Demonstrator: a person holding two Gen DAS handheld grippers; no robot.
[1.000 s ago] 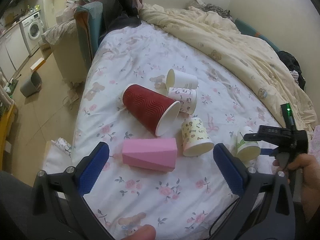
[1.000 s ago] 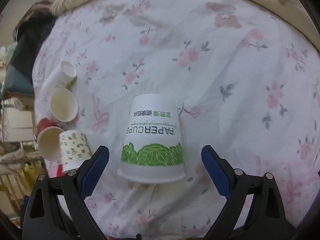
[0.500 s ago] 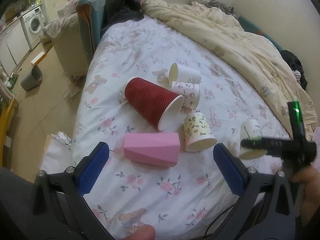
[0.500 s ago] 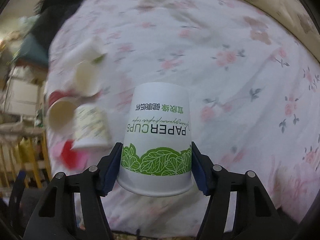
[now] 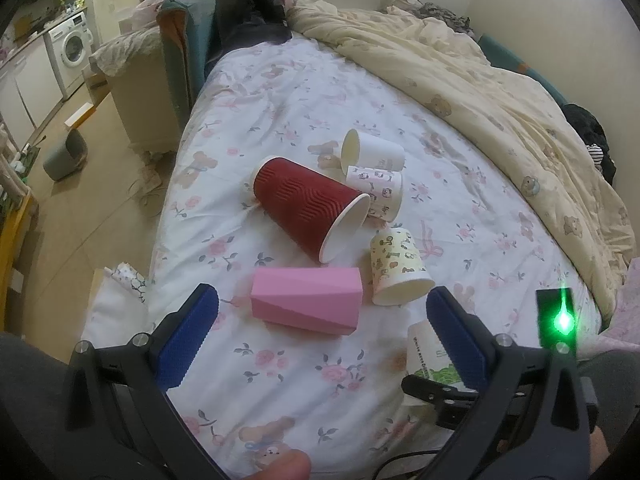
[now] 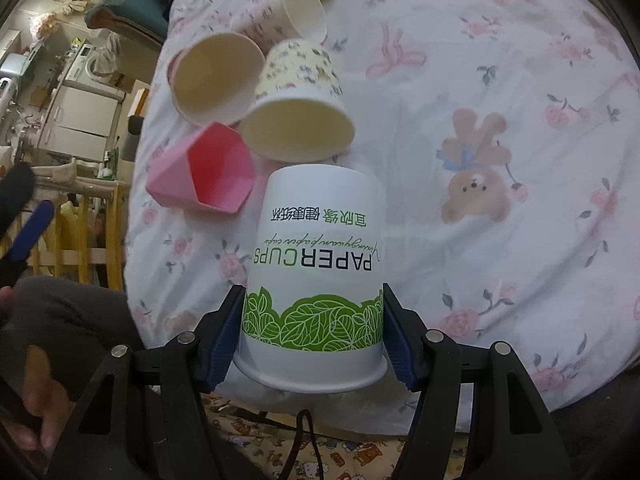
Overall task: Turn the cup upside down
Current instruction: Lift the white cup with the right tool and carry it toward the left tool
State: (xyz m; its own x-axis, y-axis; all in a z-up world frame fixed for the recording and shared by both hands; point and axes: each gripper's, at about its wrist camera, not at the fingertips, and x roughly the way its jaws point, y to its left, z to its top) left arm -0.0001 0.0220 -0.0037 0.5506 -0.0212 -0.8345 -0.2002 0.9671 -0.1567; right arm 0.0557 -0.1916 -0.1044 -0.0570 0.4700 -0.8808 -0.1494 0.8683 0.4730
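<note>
A white paper cup with green leaf print and "PAPER CUPS" lettering sits between my right gripper's blue pads, which are shut on its sides near the rim; the rim faces the camera and the base points away. In the left wrist view the same cup shows partly behind my left gripper's right finger. My left gripper is open above the bed's near edge with nothing between its fingers. A pink faceted cup lies on its side just beyond it.
On the floral bedsheet lie a red ribbed cup, a yellow patterned cup, a pink-printed cup and a plain white cup. A cream duvet is bunched along the right. The floor drops off left.
My right gripper shut on the leaf-print cup, lifted it and carried it toward the near edge of the bed, close to the pink cup. The left gripper stayed open.
</note>
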